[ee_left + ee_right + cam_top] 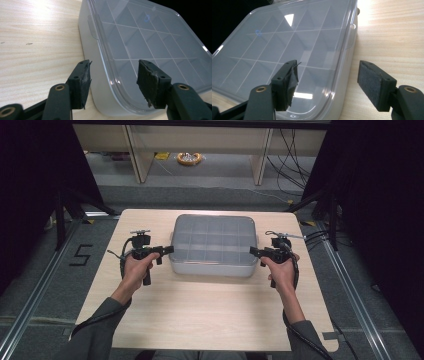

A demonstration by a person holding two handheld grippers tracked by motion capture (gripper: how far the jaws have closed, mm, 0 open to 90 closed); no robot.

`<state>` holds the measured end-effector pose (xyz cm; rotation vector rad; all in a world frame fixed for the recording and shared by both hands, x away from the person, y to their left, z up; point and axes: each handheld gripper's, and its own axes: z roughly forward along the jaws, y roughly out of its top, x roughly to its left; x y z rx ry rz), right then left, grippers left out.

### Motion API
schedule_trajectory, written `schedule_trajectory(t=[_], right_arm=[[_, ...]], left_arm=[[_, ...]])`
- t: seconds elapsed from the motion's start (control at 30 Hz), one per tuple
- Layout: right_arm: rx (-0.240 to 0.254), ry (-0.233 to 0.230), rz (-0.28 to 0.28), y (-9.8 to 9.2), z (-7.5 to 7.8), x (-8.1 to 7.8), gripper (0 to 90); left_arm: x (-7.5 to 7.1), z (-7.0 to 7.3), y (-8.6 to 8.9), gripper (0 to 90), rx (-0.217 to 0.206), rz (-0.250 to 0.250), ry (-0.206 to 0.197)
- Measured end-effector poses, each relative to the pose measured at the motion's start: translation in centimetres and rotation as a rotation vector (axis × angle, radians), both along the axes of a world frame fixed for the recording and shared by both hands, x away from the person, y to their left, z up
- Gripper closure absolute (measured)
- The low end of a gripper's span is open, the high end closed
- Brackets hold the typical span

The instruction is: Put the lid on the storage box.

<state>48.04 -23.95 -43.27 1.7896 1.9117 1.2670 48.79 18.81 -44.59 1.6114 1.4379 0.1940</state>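
On the floor left of the desk [210, 320], beyond my left tongs [167, 251], black tape marks form what reads as a "5" [80, 255]; I can read no other writing, and the small blue ring mark [147, 17] on the lid is too faint to make out.

Between my two tongs lies the clear compartment box [214, 245], a translucent grey case with its lid on, its dividers showing through as a grid. It sits flat on the desk, toward the far middle.

My left tongs are released: in the left gripper view the two black pads [83, 81] stand apart, straddling the near left corner of the box, one over the bare desk beside the wall, the other over the lid. Neither pad presses on anything.

My right tongs [256, 252] are likewise released, standing a bit wider: in the right gripper view one pad [289, 82] hangs over the lid, the other over the wood just beside the box's right wall. The box edge runs between them, untouched.
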Motion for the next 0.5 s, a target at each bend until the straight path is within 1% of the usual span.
schedule_trajectory(t=[0.03, 0.07, 0.1, 0.13, 0.17, 0.2, 0.23, 0.27, 0.3, 0.33, 0.37, 0.4, 0.43, 0.47, 0.5], right_arm=[[-0.037, -0.031, 0.027, -0.3, -0.1, 0.1, 33.8], [-0.026, -0.021, 0.02, -0.2, -0.1, 0.0, 33.7], [0.0, -0.015, 0.019, -0.1, 0.1, -0.3, 33.6], [-0.033, -0.038, 0.032, -0.3, 0.0, -0.2, 33.5], [-0.011, -0.024, 0.031, -0.2, 0.2, -0.5, 33.5], [-0.021, -0.037, 0.043, -0.3, 0.2, -0.5, 33.5], [-0.028, -0.043, 0.041, -0.3, 0.2, -0.5, 33.5], [-0.028, -0.043, 0.041, -0.3, 0.2, -0.5, 33.5], [-0.036, -0.056, 0.045, -0.4, 0.2, -0.7, 33.5], [-0.02, -0.063, 0.059, -0.4, 0.3, -0.8, 33.5], [-0.02, -0.063, 0.059, -0.4, 0.3, -0.8, 33.5], [-0.016, -0.044, 0.059, -0.3, 0.4, -1.1, 33.5], [-0.016, -0.044, 0.059, -0.3, 0.4, -1.1, 33.5], [-0.008, -0.036, 0.047, -0.2, 0.5, -1.3, 33.5], [-0.013, -0.056, 0.063, -0.3, 0.4, -1.3, 33.5]], left_arm=[[0.0, 0.0, 0.0, 43.4, 0.0, 0.0, 0.0], [-0.2, 0.1, 0.1, 43.1, -0.001, -0.002, -0.003], [-0.5, 0.2, 0.2, 42.7, -0.006, -0.006, -0.007], [-0.5, 0.2, 0.2, 42.8, -0.006, -0.006, -0.007], [-0.9, 0.3, 0.4, 42.8, -0.006, -0.012, -0.012], [-0.9, 0.3, 0.4, 42.8, -0.006, -0.012, -0.012], [-1.3, 0.4, 0.6, 42.7, -0.011, -0.013, -0.019], [-1.3, 0.4, 0.6, 42.6, -0.011, -0.013, -0.019], [-1.6, 0.5, 0.7, 42.6, -0.019, -0.018, -0.022], [-1.8, 0.5, 0.8, 42.4, -0.017, -0.022, -0.025], [-1.8, 0.5, 0.8, 42.0, -0.017, -0.022, -0.025], [-2.0, 0.6, 0.8, 41.8, -0.018, -0.022, -0.025], [-2.2, 0.6, 0.9, 41.8, -0.018, -0.029, -0.027], [-2.4, 0.5, 0.9, 41.5, -0.023, -0.032, -0.03], [-2.6, 0.6, 0.9, 41.5, -0.024, -0.034, -0.032]])
